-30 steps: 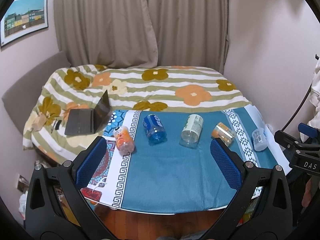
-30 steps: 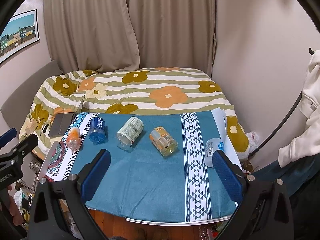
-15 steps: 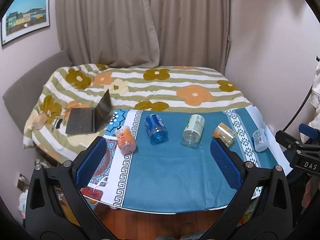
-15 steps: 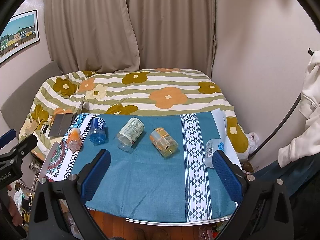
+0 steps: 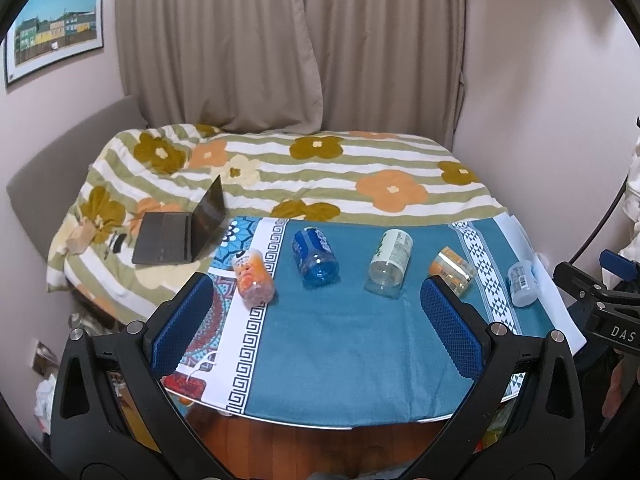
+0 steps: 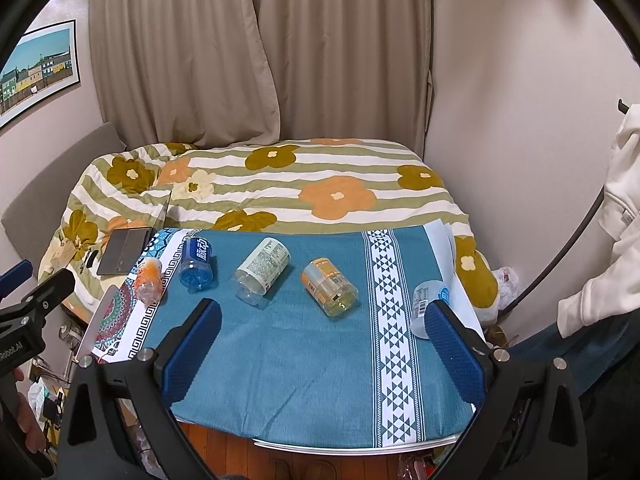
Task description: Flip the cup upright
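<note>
Several plastic cups lie on their sides in a row on the blue tablecloth [image 5: 340, 340]: an orange-print cup [image 5: 253, 277], a blue cup [image 5: 315, 256], a clear cup with a white label [image 5: 390, 262], an orange-label cup [image 5: 451, 270] and a pale blue-label cup [image 5: 522, 283]. In the right wrist view they are the orange-print cup [image 6: 149, 280], blue cup [image 6: 196, 264], white-label cup [image 6: 262, 270], orange-label cup [image 6: 329, 286] and pale cup [image 6: 425, 304]. My left gripper [image 5: 316, 324] and right gripper [image 6: 320, 344] are open, empty, above the table's near edge.
A bed with a flowered striped blanket [image 5: 320, 176] lies behind the table, with an open laptop [image 5: 180, 228] on it. Curtains [image 5: 288, 40] hang at the back. The table's near edge [image 5: 320, 424] drops to a wooden floor. The right gripper's body [image 5: 600, 308] shows at the right.
Both grippers have drifted slightly; the cups appear a little lower in the left wrist view. Nothing on the table has moved.
</note>
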### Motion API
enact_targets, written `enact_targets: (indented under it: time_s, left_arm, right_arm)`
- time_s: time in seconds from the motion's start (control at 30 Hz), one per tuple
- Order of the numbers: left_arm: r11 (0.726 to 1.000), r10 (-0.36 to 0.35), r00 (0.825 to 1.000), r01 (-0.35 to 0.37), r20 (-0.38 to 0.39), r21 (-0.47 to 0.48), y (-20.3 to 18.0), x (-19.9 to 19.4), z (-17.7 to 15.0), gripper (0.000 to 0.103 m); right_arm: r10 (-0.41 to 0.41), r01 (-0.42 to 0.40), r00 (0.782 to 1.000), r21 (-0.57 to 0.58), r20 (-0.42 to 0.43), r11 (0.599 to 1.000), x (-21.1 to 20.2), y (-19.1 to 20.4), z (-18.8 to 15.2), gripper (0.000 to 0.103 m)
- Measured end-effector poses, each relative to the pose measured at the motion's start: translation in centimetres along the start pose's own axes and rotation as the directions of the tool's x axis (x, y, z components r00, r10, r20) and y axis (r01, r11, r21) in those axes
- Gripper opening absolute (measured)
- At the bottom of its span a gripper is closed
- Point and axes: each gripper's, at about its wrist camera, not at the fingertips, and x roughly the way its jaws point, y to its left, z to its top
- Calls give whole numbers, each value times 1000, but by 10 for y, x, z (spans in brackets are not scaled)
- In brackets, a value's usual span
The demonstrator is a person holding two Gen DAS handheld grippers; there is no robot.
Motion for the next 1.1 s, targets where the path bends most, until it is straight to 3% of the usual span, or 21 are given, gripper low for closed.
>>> enact_targets:
  time_s: [0.67, 0.83, 1.0, 1.1]
  left_arm:
    - [999, 37, 999, -37, -17, -21, -9, 1, 2, 103]
    - [996, 69, 996, -72, -48, -52, -11, 9, 15, 103]
    - [992, 98, 989, -106, -112, -65, -11, 34, 25, 103]
    - [992, 100, 983, -110, -154, -58, -9, 53, 29, 103]
  right_arm:
    - [38, -38, 999, -6, 9, 999, 0, -5, 7, 101]
    - [94, -95, 995, -44, -13, 995, 5, -11, 12, 101]
    - [214, -217, 976, -64, -43, 974, 24, -19, 12, 102]
    - [202, -207, 977, -82, -59, 975, 38, -19, 10, 101]
